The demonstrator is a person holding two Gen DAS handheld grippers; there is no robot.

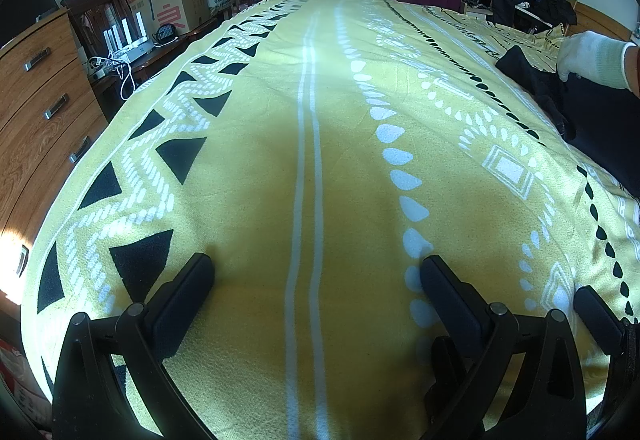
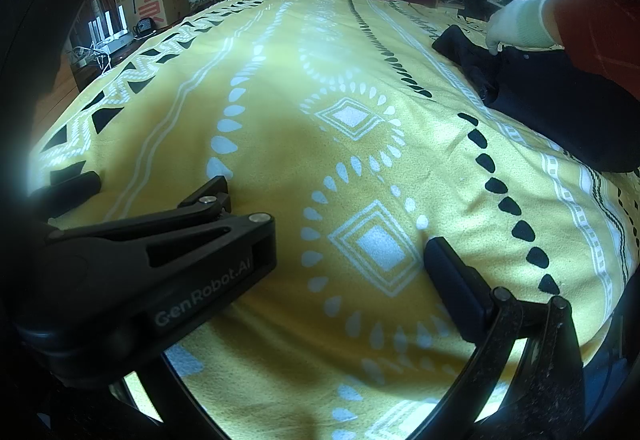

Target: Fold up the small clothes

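A bed [image 1: 320,168] is covered by a yellow patterned blanket [image 2: 280,88]. The left gripper [image 1: 318,272] and right gripper [image 2: 326,212] are held spread and empty. Dark clothing [image 2: 560,100] lies at the far right edge, touched by a gloved hand [image 2: 516,24]. A wooden dresser [image 1: 44,108] is shown only by the left view.

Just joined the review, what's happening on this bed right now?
Both grippers sit idle and open over the yellow patterned blanket: the left hand-held gripper and right hand-held gripper hold nothing. Off to the right, a white-gloved hand is touching a dark garment lying on the blanket, apparently laying it out. No fold by the grippers is under way yet.
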